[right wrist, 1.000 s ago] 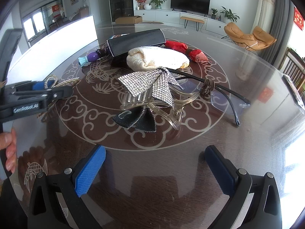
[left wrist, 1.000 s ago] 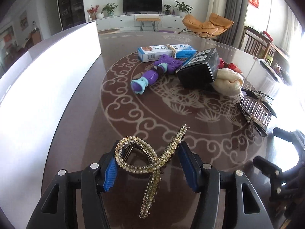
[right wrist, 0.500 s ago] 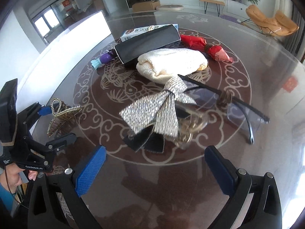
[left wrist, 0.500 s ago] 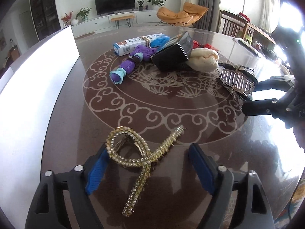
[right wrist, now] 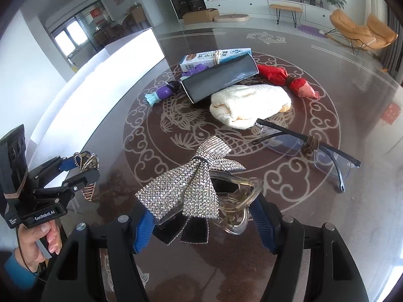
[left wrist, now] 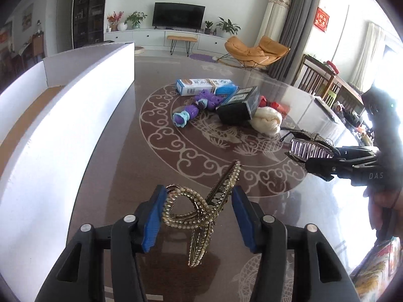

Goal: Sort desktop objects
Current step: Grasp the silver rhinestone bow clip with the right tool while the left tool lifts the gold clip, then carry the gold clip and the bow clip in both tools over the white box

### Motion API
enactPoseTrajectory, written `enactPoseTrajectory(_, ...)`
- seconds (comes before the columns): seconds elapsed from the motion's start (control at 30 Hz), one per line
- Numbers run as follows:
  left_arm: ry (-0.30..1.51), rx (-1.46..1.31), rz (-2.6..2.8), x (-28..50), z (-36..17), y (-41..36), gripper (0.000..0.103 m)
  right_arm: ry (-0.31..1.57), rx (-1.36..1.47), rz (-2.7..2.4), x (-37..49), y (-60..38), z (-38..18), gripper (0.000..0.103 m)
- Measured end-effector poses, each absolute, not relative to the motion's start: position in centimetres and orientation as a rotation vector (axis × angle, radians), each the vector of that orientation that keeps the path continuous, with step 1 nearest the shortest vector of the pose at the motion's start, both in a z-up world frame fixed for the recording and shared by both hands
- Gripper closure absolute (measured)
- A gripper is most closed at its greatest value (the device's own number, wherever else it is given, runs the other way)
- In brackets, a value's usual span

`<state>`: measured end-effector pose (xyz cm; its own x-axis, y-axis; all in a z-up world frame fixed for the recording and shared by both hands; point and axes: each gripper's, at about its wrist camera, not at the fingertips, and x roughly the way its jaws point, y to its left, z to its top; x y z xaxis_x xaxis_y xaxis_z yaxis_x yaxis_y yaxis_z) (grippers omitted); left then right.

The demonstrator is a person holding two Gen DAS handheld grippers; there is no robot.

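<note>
A gold rhinestone hair clip (left wrist: 199, 216) hangs between the blue pads of my left gripper (left wrist: 199, 197), its tail pointing down just above the brown table (left wrist: 121, 156). The jaws are closing and both pads press on the clip. The right wrist view shows this gripper (right wrist: 80, 170) at the left, held by a hand. A clear claw clip with a silver rhinestone bow (right wrist: 191, 188) sits between the pads of my right gripper (right wrist: 201, 214). Those jaws are also closing on it, and the clip is raised off the table. In the left wrist view the bow clip (left wrist: 311, 148) shows at the right gripper's fingertips.
A long white box (left wrist: 75, 115) stands along the table's left side. Mid-table lie a toothpaste carton (left wrist: 204, 85), a purple toy (left wrist: 196, 105), a black case (left wrist: 239, 105), a cream cloth (left wrist: 267, 120), a red packet (right wrist: 287, 78) and glasses (right wrist: 314, 151).
Both grippers have narrowed onto their clips and risen. The right gripper moved forward over the bow clip and took hold of it. The gold clip has left the table.
</note>
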<state>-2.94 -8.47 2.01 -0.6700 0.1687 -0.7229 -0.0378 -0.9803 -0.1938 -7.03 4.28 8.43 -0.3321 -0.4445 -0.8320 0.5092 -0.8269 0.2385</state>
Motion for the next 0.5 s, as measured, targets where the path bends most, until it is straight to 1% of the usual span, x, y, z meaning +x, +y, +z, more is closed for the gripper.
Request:
enactPoseTrajectory(0.03, -0.274, -1.198, 2.764, -2.8, 3.0, -8.9, 0.058, 0.090, 1.311, -2.171, -6.8, 4.0, 9.2, 0.034)
enactPoseTrajectory(0.23, -0.368, -1.097, 2.815, -1.5, 7.5, -11.9, 0.058, 0.110, 1.171, -2.150, -5.8, 0.8, 14.6, 0.034)
enactPoseTrajectory(0.4, -0.377, -1.180, 2.753, -0.6, 6.4, -12.6, 0.057, 0.108, 1.080, -2.146, -5.4, -1.4, 18.0, 0.034)
enactPoseTrajectory(0.47, -0.374, -1.217, 2.749, -0.5, 5.0, -11.9, 0.050, 0.084, 1.061, -2.147, -5.2, -1.3, 18.6, 0.034)
enactPoseTrajectory(0.5, -0.374, -1.242, 2.753, -0.6, 4.0, -11.5, 0.037, 0.065, 1.063, -2.141, -5.1, -1.1, 18.5, 0.034)
